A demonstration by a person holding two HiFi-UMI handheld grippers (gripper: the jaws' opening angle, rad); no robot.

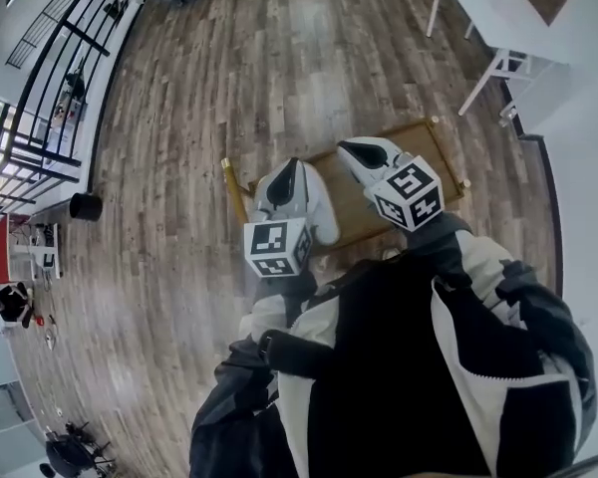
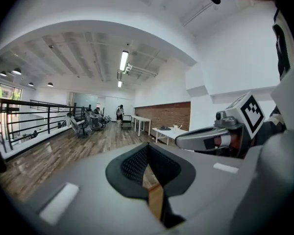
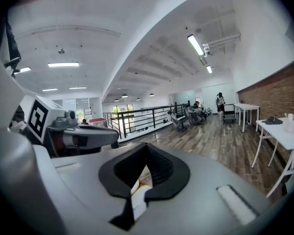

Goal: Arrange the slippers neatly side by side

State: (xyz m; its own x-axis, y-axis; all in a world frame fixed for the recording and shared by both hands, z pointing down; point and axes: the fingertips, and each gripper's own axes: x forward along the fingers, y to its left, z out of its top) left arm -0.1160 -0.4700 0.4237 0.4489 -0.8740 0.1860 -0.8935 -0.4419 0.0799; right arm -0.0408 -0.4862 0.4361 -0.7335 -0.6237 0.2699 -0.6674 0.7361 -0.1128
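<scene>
Slippers can't be made out for sure in any view. Head view shows both grippers held up over a wood-framed board on the plank floor, so the pair is prob. hidden under them. Right gripper view gives only a pale cream shape through the gap below its fingers; may be a slipper, can't tell.

Left gripper: fingers pressed together, nothing between. Right gripper: same, closed and empty.

Handling, as a guess: slippers should be light, soft and floppy, not fragile. Best taken by the upper's edge or the heel rim, w/ a narrow pinch; the sole may drag on the board rather than slide.

Materials: gripper shells are matte grey plastic w/ rounded edges, finger pads dark w/ a fine mesh texture. Board is flat brown w/ a lighter wood rim. Floor is streaky wood-grain, slightly glossy.
</scene>
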